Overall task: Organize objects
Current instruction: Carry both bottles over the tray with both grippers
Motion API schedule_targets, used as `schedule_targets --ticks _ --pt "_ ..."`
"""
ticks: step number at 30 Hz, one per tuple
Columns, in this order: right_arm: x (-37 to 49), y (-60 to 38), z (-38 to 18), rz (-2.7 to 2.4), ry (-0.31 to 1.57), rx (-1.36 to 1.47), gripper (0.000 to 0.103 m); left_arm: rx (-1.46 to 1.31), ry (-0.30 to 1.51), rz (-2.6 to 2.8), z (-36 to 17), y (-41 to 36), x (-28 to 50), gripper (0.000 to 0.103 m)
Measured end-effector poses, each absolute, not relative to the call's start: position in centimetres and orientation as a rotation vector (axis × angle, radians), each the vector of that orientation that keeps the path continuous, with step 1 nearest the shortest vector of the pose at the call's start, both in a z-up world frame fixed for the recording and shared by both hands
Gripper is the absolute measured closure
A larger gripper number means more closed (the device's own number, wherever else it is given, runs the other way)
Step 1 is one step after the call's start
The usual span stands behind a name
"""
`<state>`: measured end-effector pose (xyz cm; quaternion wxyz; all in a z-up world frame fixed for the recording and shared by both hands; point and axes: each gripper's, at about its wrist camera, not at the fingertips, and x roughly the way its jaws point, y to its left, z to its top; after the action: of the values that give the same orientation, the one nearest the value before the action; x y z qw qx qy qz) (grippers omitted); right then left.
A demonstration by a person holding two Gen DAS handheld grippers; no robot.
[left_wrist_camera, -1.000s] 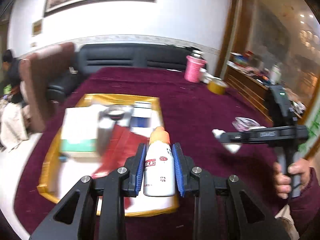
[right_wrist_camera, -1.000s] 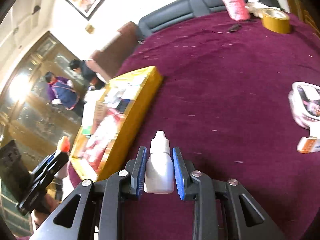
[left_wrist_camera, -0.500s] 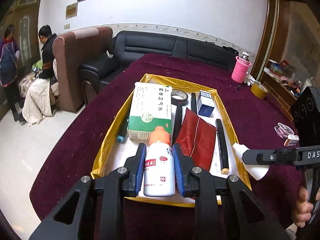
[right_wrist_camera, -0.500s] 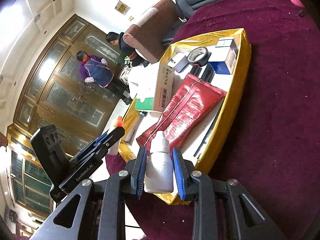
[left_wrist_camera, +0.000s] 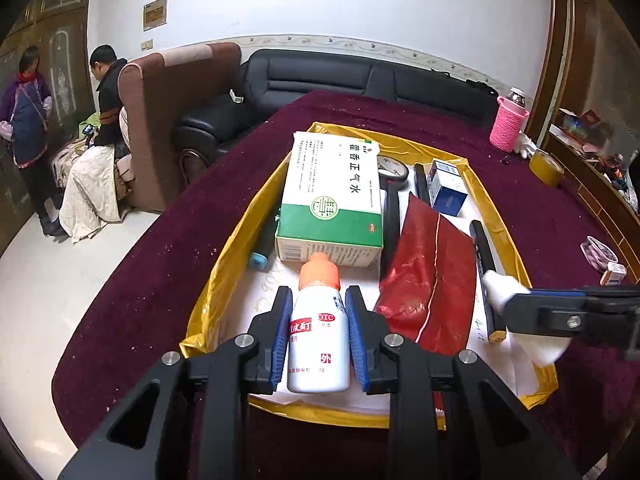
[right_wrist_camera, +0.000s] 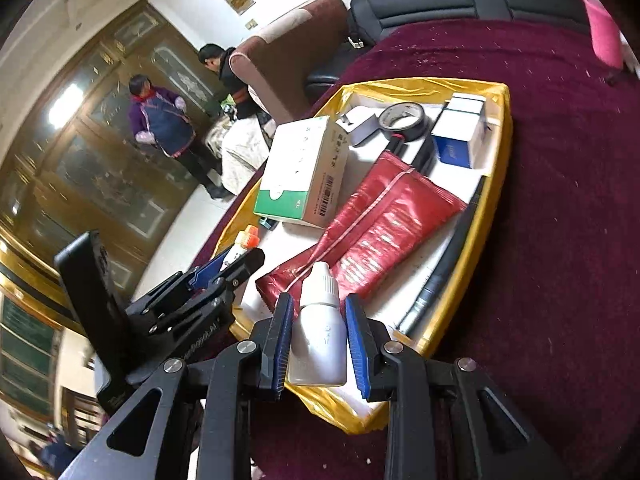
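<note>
My left gripper point(left_wrist_camera: 319, 316) is shut on a white bottle with an orange cap point(left_wrist_camera: 319, 332) and holds it over the near end of the gold tray point(left_wrist_camera: 224, 264). My right gripper point(right_wrist_camera: 319, 320) is shut on a small white dropper bottle point(right_wrist_camera: 319, 340) over the tray's near corner point(right_wrist_camera: 476, 240). The right gripper also shows in the left wrist view point(left_wrist_camera: 520, 304) at the right. The left gripper shows in the right wrist view point(right_wrist_camera: 236, 258) at the left. The tray holds a green and white medicine box point(left_wrist_camera: 334, 200), a red pouch point(left_wrist_camera: 432, 276), a blue box point(left_wrist_camera: 447, 192), a black tape roll point(left_wrist_camera: 394, 168) and black pens point(left_wrist_camera: 484, 260).
The tray sits on a maroon tablecloth point(left_wrist_camera: 160, 280). A pink cup point(left_wrist_camera: 510, 128), a yellow tape roll point(left_wrist_camera: 546, 168) and small packets point(left_wrist_camera: 604, 256) lie on the far right. A sofa point(left_wrist_camera: 340, 76) and an armchair point(left_wrist_camera: 160, 112) stand behind. Two people point(left_wrist_camera: 28, 128) are at the left.
Both grippers have swung over to the gold tray with their bottles. They now hover over its near end, closer and lower than half a second ago.
</note>
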<state>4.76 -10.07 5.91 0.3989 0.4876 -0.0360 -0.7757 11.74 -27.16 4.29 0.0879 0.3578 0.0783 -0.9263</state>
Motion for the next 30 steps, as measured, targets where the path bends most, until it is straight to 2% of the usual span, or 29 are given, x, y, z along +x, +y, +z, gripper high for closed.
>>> schedule_targets --ticks 11,23,30 --pt "5.8 -12.9 5.1 -2.161 0.143 1.174 0.074 1.027 0.155 -2.726 4.9 -26.5 12.1 0.077" --pt "6.2 -12.0 5.5 -2.240 0.152 1.144 0.074 0.888 -0.048 -2.682 6.9 -25.0 13.2 0.077" --pt "6.3 -11.9 5.0 -2.232 0.149 1.148 0.074 0.893 -0.057 -2.673 7.0 -25.1 13.2 0.077"
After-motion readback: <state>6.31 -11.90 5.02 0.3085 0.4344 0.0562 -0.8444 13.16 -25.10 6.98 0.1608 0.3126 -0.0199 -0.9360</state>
